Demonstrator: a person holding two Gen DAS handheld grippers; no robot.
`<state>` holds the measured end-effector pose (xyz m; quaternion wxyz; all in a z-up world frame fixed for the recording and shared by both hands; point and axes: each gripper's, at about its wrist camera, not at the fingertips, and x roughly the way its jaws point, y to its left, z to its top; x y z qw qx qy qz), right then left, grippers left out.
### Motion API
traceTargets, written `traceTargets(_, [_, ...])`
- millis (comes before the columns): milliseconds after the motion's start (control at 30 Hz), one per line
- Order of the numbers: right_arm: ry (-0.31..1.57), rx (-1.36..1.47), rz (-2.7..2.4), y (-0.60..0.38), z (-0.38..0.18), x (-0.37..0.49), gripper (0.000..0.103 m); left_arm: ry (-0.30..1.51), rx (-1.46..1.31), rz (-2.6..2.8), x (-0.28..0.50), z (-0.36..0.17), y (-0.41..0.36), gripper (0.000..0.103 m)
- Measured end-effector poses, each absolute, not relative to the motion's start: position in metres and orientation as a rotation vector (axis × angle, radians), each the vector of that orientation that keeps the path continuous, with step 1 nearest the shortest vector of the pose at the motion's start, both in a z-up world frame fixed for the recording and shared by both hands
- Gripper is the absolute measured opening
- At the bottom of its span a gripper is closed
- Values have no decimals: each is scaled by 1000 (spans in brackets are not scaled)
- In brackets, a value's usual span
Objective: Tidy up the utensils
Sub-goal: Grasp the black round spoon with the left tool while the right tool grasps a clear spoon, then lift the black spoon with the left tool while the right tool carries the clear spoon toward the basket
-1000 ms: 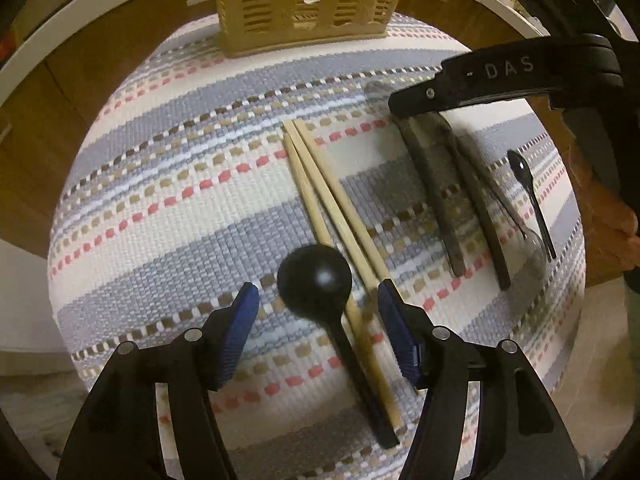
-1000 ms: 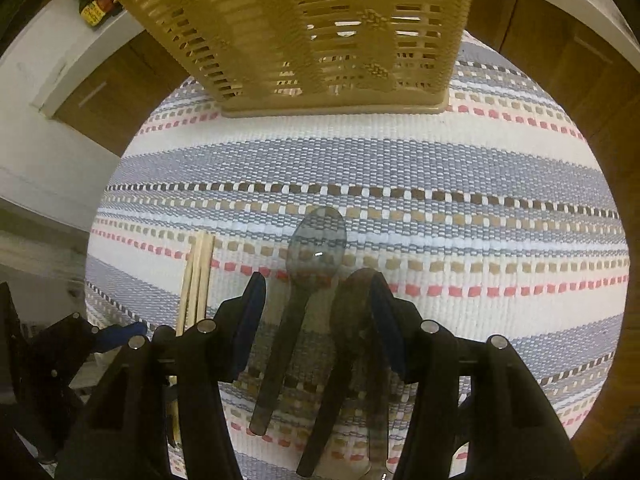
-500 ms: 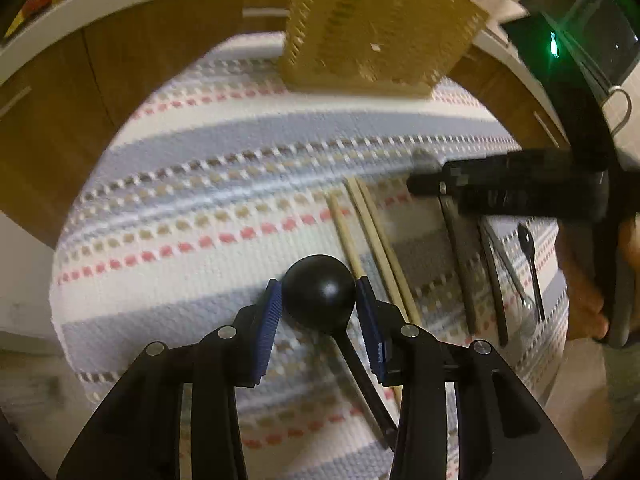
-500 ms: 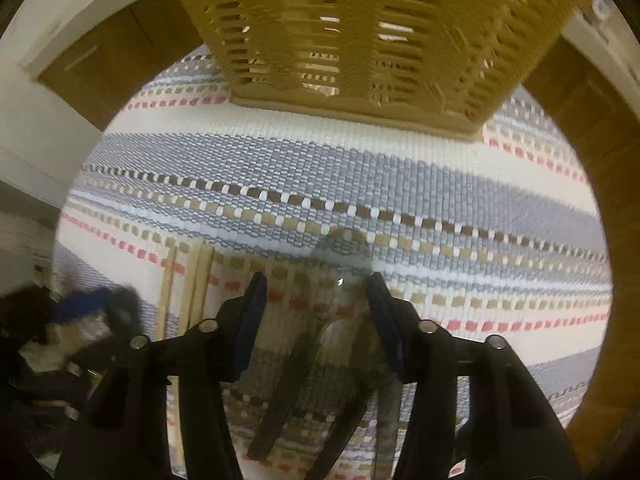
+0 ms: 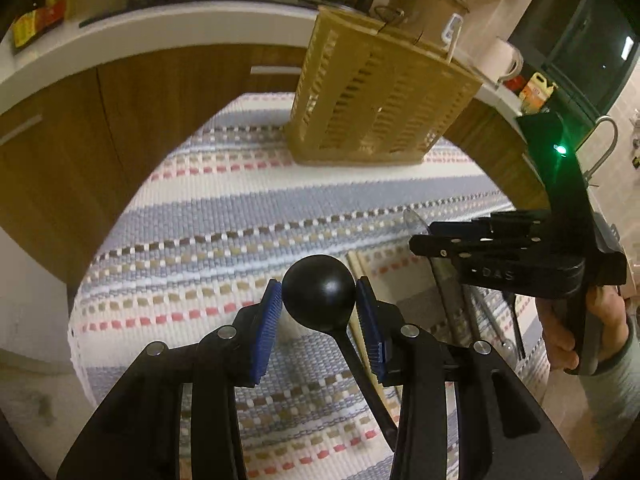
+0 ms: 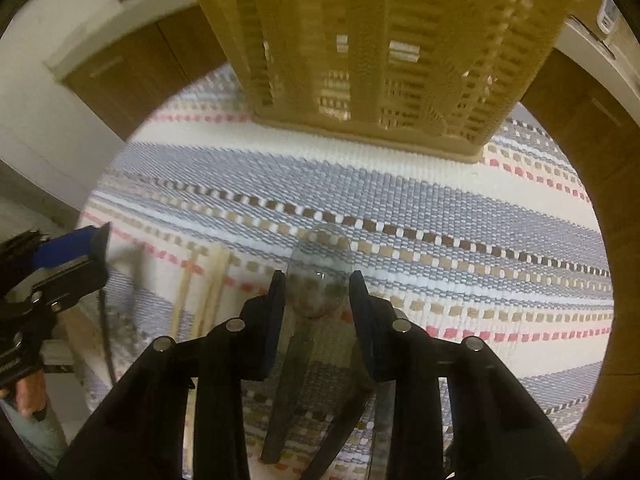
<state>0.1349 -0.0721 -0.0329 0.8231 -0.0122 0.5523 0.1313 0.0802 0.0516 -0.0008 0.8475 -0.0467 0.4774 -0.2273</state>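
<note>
The left gripper (image 5: 319, 312) is pinching the round bowl of a matte black spoon (image 5: 319, 298) between its 2 blue pads (image 5: 266, 330). The spoon's thin handle is running back and down toward the camera, angled slightly right, so its long axis is lying roughly along the gripper's fingers, bowl end pointing away. The bowl is sitting above the striped woven mat (image 5: 248, 216).

The right gripper (image 6: 318, 304) is closing its jaws on the bowl of a translucent grey plastic spoon (image 6: 320, 272); both pads are flanking the bowl's sides, and contact looks made, though blur is limiting certainty. Its handle is trailing back toward the camera, bowl pointing toward the tan slotted utensil basket (image 6: 376, 48) standing at the mat's far edge. Further grey utensil handles are lying under the gripper, beside it.

2 wooden chopsticks (image 6: 202, 292) are lying on the mat between the 2 grippers, roughly parallel to the spoon handles.
</note>
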Motion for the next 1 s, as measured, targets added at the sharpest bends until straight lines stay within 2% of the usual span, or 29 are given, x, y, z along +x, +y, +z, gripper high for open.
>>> traceTargets(133, [1065,30,324,-85,-9,117,29,950,-93,-473,75,13,51,36])
traceTargets(233, [986,65,361,-96,9,104,24,895,-78,-473,66,29,50,36])
traceTargets(267, [956,75,367,-99,16,100,19,871,-71,-471,64,35,48,36])
traceTargets(300, [941,83,373,-102,20,97,2,852,-66,-471,62,40,47,36])
traceTargets(400, [904,105,372,-116,24,92,2,808,-59,-479,60,53,42,36])
traceTargets(533, [953,142,383,-136,20,99,3,793,-63,-478,60,59,42,36])
traceTargets(633, [1039,163,378,-139,9,113,11,808,-83,-474,65,54,47,36])
traceTargets(667, [1056,149,367,-140,10,115,20,815,-92,-475,67,52,49,36])
traceTargets(700, [1079,136,355,-138,6,121,38,819,-96,-476,69,51,50,36])
traceTargets(767, [1103,132,319,-137,-2,129,62,826,-94,-479,71,48,50,36])
traceTargets(900, [1181,107,253,-127,-21,147,60,830,-80,-480,75,44,50,37])
traceTargets(1000, [1232,116,216,-123,-33,157,50,835,-79,-478,78,41,51,37])
